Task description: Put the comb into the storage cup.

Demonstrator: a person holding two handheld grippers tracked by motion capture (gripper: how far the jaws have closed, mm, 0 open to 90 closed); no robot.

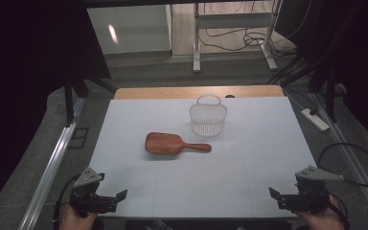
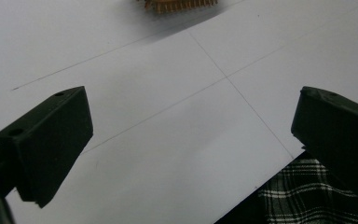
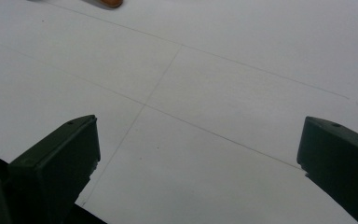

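1. Overhead, the high view: white table (image 1: pixel 249 163). One wooden hairbrush (image 1: pixel 172 143) lies flat near the middle, handle towards the right. Just behind it and to the right stands one white slatted basket (image 1: pixel 208 116), upright, handle raised, with nothing visible inside; brush and basket sit close but apart. The left gripper (image 1: pixel 110 199) rests at the near left corner and the right gripper (image 1: pixel 282 197) at the near right corner, both with jaws spread wide and holding nothing, both well apart from the brush.
2. Left gripper view: two black jaws stand far apart over bare white surface crossed by thin pencil lines. The hairbrush's (image 2: pixel 179 4) bristles show at the top edge. Plaid cloth (image 2: pixel 298 196) lies below the table edge.
3. Right gripper view: jaws likewise wide, nothing between them. The brush's handle tip (image 3: pixel 109 3) shows at the top edge.
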